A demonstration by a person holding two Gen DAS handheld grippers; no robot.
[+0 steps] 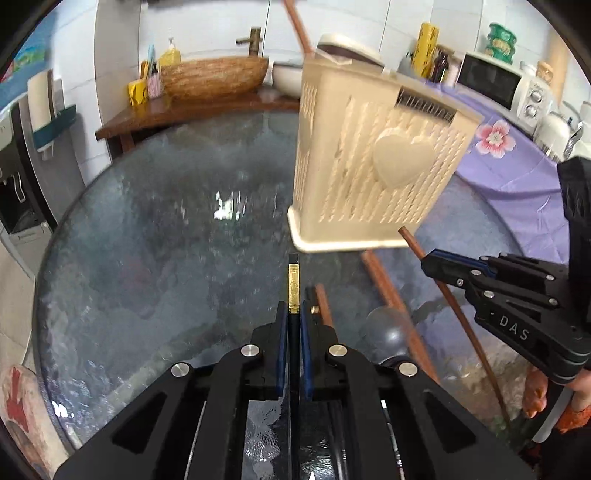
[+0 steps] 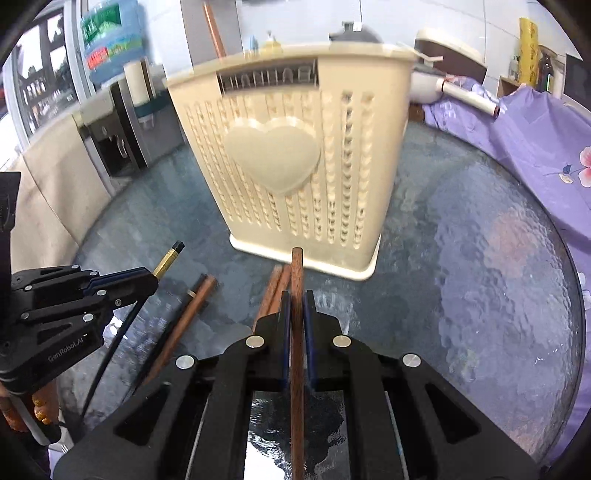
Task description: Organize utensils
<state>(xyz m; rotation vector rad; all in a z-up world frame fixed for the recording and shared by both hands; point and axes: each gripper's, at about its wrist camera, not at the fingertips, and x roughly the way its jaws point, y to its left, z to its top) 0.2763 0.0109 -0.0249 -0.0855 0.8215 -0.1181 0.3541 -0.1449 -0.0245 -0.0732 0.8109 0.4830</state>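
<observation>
Left gripper (image 1: 294, 314) fingers pinched on a black chopstick (image 1: 293, 291) with a gold band near the end; the stick runs straight ahead along the fingers, its end pointing toward the cream utensil holder (image 1: 373, 162) and stopping just short of its base. Right gripper (image 2: 296, 306) fingers clamped on a brown wooden chopstick (image 2: 296, 273), long axis also along the fingers, end aimed at the foot of the holder, close to it; can't tell if it touches.

Only the left wrist view shows: the wooden basin (image 1: 214, 77) with a tap on a side table, a microwave (image 1: 491, 79) at far right, and a rounded ladle-like bowl (image 1: 391, 332) lying on the glass worktop (image 1: 147, 258) beside loose brown sticks. The right gripper shows there from the side, its stick slanting up-left to the holder's lower corner.

Only the right wrist view shows: a water dispenser with a blue bottle (image 2: 110, 40) at top left, a roll of film (image 2: 469, 96) on the purple floral cloth (image 2: 535, 147), and the holder front-on with its heart facing the camera. Loose chopsticks (image 2: 192, 299) lie on the worktop between the grippers, more brown ones (image 2: 275, 288) just left of the held stick, all angled roughly toward the holder. A brown stick (image 2: 214, 29) stands up out of the holder's top.
</observation>
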